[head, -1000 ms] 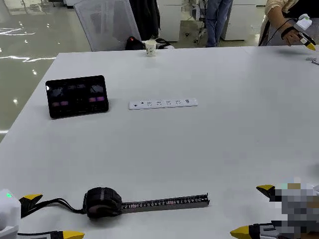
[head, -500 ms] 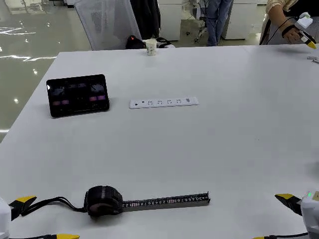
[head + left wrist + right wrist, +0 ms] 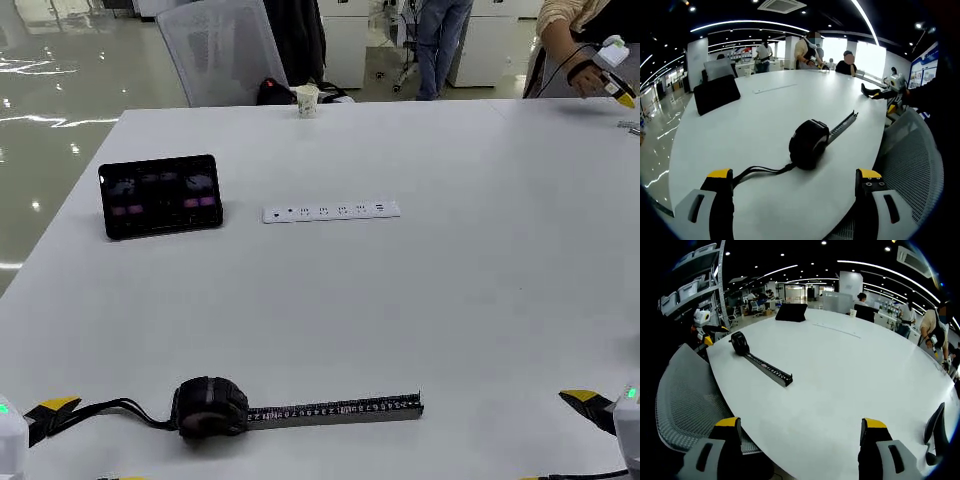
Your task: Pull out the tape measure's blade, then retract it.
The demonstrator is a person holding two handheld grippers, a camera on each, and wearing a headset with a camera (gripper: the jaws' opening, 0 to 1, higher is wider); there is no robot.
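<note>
Scene: a white counter (image 3: 470, 300) in an open-plan office, with a white power strip (image 3: 331, 211) lying near its middle.
Tape measure: the black tape measure (image 3: 210, 407) rests on the counter, well to the person's side of the power strip and a little left of it, and neither tool touches it.
Blade: the blade (image 3: 340, 408) is drawn out and lies flat. It runs rightward from the case, roughly parallel to the power strip.
Strap: a black strap (image 3: 110, 408) trails leftward from the case, on the side facing away from the blade.
Left gripper: the left gripper (image 3: 794, 173) is at the near edge, well to the near left of the power strip. Its yellow-tipped fingers (image 3: 720, 187) are spread wide and grasp nothing, and the case lies ahead of them, apart.
Right gripper: the right gripper (image 3: 801, 422) is at the near edge, well to the near right of the power strip. Its fingers (image 3: 872, 440) are likewise parted and empty, with the blade's tip well ahead and to the left in its own view.
Tablet: a dark tablet (image 3: 161, 194) stands propped up near the power strip's left end.
Cup: a paper cup (image 3: 307, 100) stands well beyond the power strip, at the far edge.
Background: another person's hand (image 3: 585, 70) reaches over the far right corner, well beyond the power strip.
</note>
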